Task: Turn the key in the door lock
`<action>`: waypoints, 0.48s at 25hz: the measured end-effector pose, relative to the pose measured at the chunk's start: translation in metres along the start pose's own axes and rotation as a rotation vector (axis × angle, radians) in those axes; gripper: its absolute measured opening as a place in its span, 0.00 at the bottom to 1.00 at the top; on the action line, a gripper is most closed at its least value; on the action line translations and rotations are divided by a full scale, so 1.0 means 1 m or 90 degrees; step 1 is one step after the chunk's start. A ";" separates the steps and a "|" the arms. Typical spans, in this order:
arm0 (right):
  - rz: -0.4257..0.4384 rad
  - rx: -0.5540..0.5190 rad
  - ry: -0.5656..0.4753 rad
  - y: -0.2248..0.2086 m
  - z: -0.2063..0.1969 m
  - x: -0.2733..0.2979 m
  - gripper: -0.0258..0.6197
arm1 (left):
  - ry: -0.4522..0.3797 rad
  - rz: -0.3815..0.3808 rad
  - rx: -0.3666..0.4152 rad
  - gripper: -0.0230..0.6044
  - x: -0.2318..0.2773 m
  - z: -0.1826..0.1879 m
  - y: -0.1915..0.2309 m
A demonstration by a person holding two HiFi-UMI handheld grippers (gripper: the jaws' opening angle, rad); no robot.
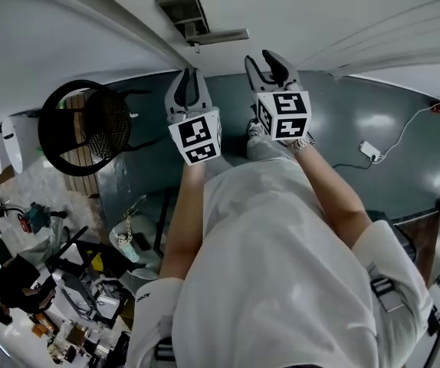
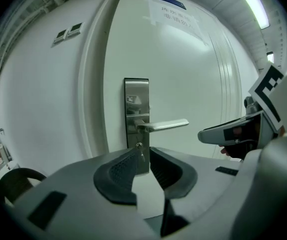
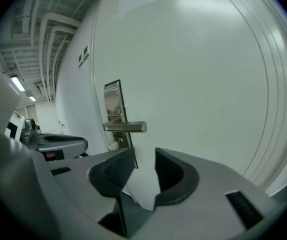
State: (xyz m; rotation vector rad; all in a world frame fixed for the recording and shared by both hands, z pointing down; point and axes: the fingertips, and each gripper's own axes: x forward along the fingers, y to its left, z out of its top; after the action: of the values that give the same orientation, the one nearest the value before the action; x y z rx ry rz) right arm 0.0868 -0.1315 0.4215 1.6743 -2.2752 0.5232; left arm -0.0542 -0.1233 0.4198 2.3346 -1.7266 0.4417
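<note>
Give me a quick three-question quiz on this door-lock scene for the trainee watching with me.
1. True or false: the small metal key sits in the brushed steel lock plate, below the silver lever handle.
2. What is between the jaws of the right gripper? A) the key B) the handle C) nothing
3. Fill in: the jaws of the left gripper stand slightly ___, gripping nothing.
Key: 1 true; 2 C; 3 apart.
</note>
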 end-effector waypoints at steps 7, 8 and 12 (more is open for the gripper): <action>0.048 0.015 0.003 -0.023 0.005 -0.006 0.04 | 0.027 0.047 -0.055 0.20 0.030 -0.014 -0.003; 0.051 0.015 0.005 -0.024 0.005 -0.006 0.04 | 0.027 0.052 -0.070 0.20 0.035 -0.015 0.001; 0.041 -0.001 0.010 -0.025 0.009 -0.007 0.04 | 0.019 0.047 -0.119 0.20 0.056 -0.019 0.010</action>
State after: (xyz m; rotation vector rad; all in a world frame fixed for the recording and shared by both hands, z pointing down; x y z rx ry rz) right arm 0.1122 -0.1363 0.4134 1.5957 -2.3233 0.5476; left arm -0.0509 -0.1698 0.4576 2.1307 -1.7634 0.3102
